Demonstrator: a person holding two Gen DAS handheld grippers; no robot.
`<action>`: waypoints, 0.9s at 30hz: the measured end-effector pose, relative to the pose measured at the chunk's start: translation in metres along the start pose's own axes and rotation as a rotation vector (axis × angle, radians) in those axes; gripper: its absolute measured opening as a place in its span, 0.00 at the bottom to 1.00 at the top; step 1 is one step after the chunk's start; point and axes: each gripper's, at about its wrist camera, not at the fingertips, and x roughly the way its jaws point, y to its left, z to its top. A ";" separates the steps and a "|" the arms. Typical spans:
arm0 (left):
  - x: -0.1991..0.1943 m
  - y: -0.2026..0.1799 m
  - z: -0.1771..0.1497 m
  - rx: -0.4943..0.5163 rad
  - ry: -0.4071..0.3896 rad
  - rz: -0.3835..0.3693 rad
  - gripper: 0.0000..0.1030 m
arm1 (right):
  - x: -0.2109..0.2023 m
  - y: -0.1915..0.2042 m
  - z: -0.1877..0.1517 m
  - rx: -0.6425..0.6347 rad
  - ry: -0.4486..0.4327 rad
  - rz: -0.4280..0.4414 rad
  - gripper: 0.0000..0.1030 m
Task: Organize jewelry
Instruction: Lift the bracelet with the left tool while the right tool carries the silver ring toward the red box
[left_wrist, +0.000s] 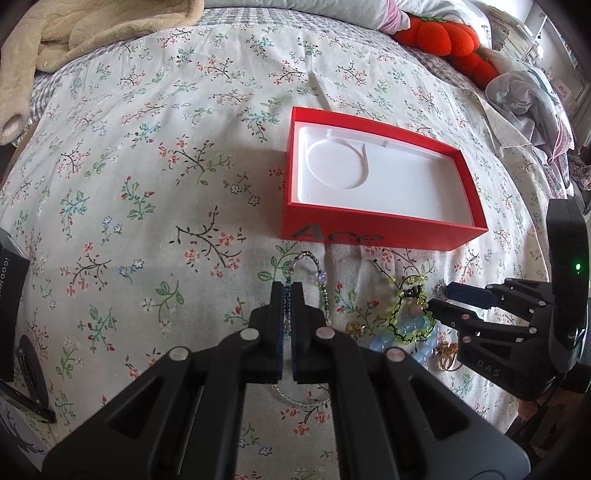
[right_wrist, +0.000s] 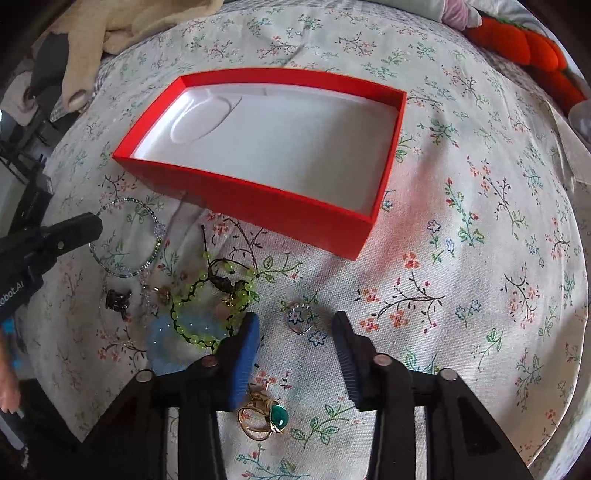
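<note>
A red box (left_wrist: 373, 236) with a white empty insert lies on the flowered bedspread; it also shows in the right wrist view (right_wrist: 280, 206). Jewelry lies in front of it. My left gripper (left_wrist: 287, 291) is shut on the blue-green beaded bracelet (left_wrist: 319, 275), also seen in the right wrist view (right_wrist: 147, 218). My right gripper (right_wrist: 295, 325) is open, its fingers either side of a small silver ring (right_wrist: 300, 318). A green beaded bracelet (right_wrist: 207, 295), a pale blue bracelet (right_wrist: 166, 343) and gold rings with a green stone (right_wrist: 266, 417) lie close by.
A beige blanket (left_wrist: 74, 33) lies at the back left. An orange plush (left_wrist: 443, 37) and crumpled clothes (left_wrist: 524, 103) lie at the back right. A black box (left_wrist: 9, 295) sits at the left edge. A small dark clip (right_wrist: 118, 299) lies by the bracelets.
</note>
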 end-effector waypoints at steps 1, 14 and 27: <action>0.000 0.000 0.000 0.000 0.001 0.001 0.04 | 0.001 0.002 0.000 -0.010 -0.003 -0.010 0.27; -0.005 0.000 0.000 0.000 -0.018 -0.021 0.04 | -0.004 0.001 0.009 0.008 -0.015 0.004 0.09; -0.012 -0.003 0.000 0.012 -0.033 -0.029 0.04 | -0.019 -0.004 0.006 -0.026 -0.032 -0.017 0.23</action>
